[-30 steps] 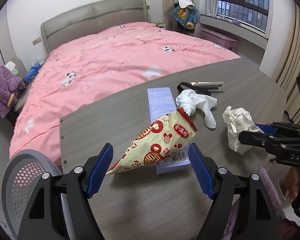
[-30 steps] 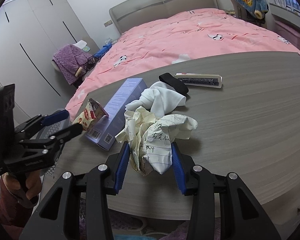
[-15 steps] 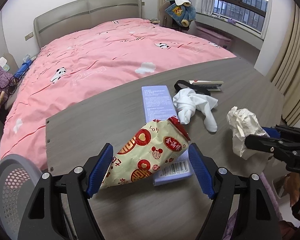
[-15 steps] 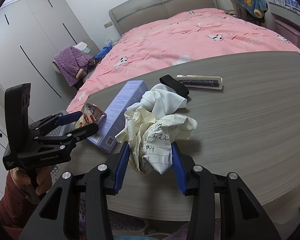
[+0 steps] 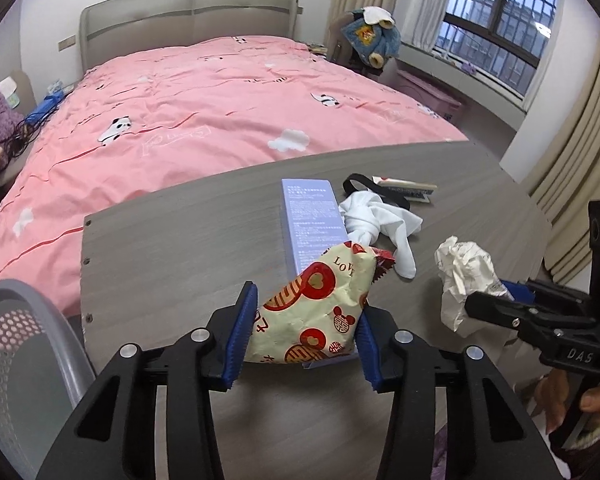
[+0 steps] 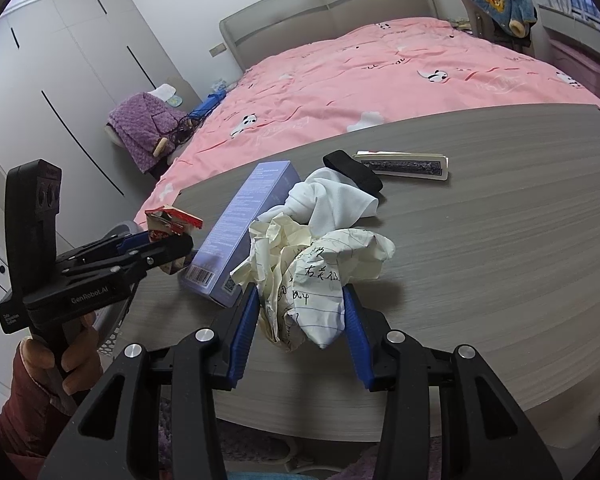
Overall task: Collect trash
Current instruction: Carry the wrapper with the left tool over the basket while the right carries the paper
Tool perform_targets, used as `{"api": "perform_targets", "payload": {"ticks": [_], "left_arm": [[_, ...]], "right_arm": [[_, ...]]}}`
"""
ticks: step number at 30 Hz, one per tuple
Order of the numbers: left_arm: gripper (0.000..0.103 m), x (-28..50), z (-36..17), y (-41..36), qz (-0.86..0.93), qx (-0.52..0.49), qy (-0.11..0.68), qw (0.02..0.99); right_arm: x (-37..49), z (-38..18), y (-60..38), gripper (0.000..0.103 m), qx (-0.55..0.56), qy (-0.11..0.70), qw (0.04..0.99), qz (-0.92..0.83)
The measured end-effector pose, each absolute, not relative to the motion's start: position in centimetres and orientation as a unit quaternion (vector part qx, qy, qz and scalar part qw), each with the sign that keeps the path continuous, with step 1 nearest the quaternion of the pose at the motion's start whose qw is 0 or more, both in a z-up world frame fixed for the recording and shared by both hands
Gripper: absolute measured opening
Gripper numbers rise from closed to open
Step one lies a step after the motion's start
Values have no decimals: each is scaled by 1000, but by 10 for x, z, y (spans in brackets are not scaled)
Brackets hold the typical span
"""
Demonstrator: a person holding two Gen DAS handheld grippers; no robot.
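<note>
I take the grey table [image 5: 172,248] as my landmark: its long top runs left to right in front of the pink bed [image 5: 204,92], and everything that matters sits at its near edge. On it lies the lilac box [image 5: 312,220], long axis running away from me toward the bed, with the white cloth [image 5: 380,216] touching its right side and a black strap [image 6: 354,170] and a flat booklet [image 6: 404,166] beyond that, farther in from the near edge. My left gripper [image 5: 306,330] has its blue pads pressed against both sides of the snack wrapper [image 5: 320,312], which sticks out forward over the box's near end, torn red top pointing away from me; I judge it lifted off the table, though its underside is hidden. My right gripper [image 6: 300,316] is narrowed on the crumpled paper [image 6: 312,276], held just above the near edge, to the right of the box. Both pieces of trash are therefore in hand, neither gripper nearer a free piece. No bin shows in either view, so where the carry goes I cannot tell; I judge it leads off the table's near side
</note>
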State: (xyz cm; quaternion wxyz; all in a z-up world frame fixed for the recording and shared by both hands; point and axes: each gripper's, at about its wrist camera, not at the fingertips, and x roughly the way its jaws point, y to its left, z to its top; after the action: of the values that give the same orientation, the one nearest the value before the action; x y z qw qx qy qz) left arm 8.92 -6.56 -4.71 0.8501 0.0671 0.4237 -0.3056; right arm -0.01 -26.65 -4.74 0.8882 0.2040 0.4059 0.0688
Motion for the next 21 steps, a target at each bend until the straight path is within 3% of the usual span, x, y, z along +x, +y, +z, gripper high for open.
{"api": "perform_targets", "payload": {"ticks": [21], "left_arm": [[45,50,4,31,-178,20,355,917]], "right_arm": [[15,-13,-193,41,151,392,898,131]]}}
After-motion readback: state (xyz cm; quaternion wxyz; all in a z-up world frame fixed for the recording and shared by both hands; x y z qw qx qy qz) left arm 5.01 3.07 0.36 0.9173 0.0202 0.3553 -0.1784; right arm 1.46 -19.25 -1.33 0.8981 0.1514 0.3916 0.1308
